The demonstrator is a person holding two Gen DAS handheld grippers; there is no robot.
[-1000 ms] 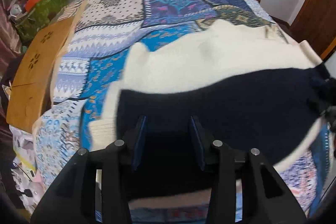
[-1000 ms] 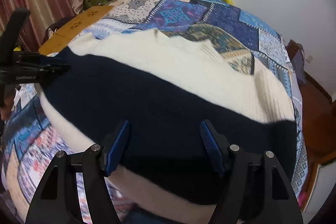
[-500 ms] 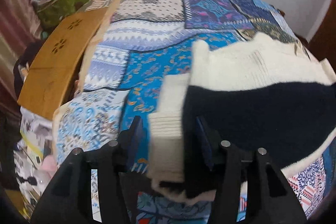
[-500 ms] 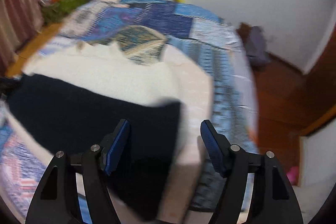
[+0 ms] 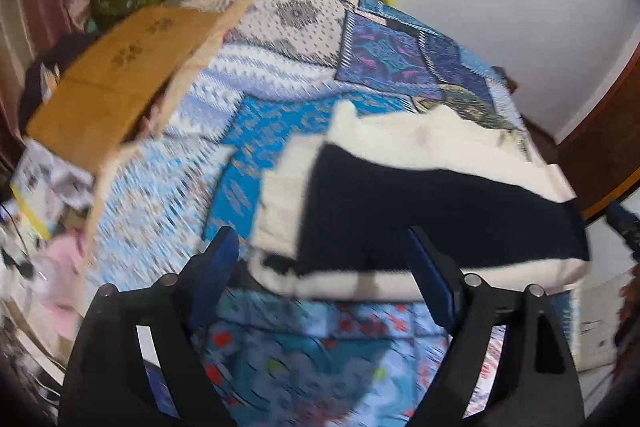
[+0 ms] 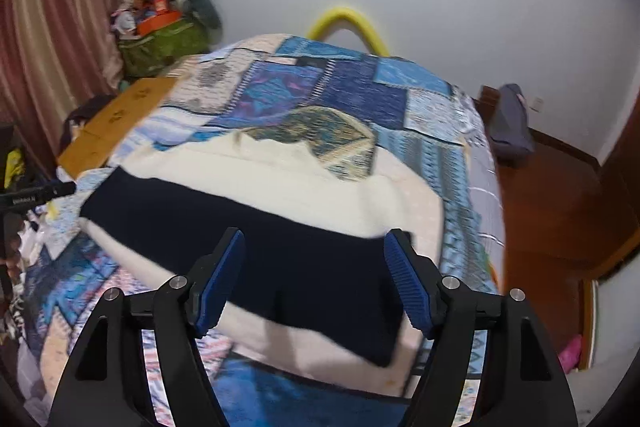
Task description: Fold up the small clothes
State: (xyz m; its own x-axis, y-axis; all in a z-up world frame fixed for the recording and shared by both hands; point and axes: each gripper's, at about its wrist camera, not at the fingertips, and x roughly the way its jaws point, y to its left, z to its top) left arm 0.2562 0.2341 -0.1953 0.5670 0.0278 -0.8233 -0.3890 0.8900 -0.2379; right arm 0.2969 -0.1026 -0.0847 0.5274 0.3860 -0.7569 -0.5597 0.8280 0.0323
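Item: cream-and-navy sweater (image 5: 420, 199) (image 6: 256, 227), lying flat on patchwork quilt (image 5: 280, 115) (image 6: 340, 95), sleeve end doubled over at left edge. Left gripper (image 5: 324, 263): fingers spread wide, empty, above near hem. Right gripper (image 6: 316, 275): fingers spread wide, empty, over navy band.

My left gripper (image 5: 324, 259) and right gripper (image 6: 316, 263) look identical: matte black arms, ribbed blue finger pads (image 6: 404, 283), shiny silver screws (image 6: 450, 281).

Sweater (image 6: 280, 187) on quilted bed (image 6: 420, 107)
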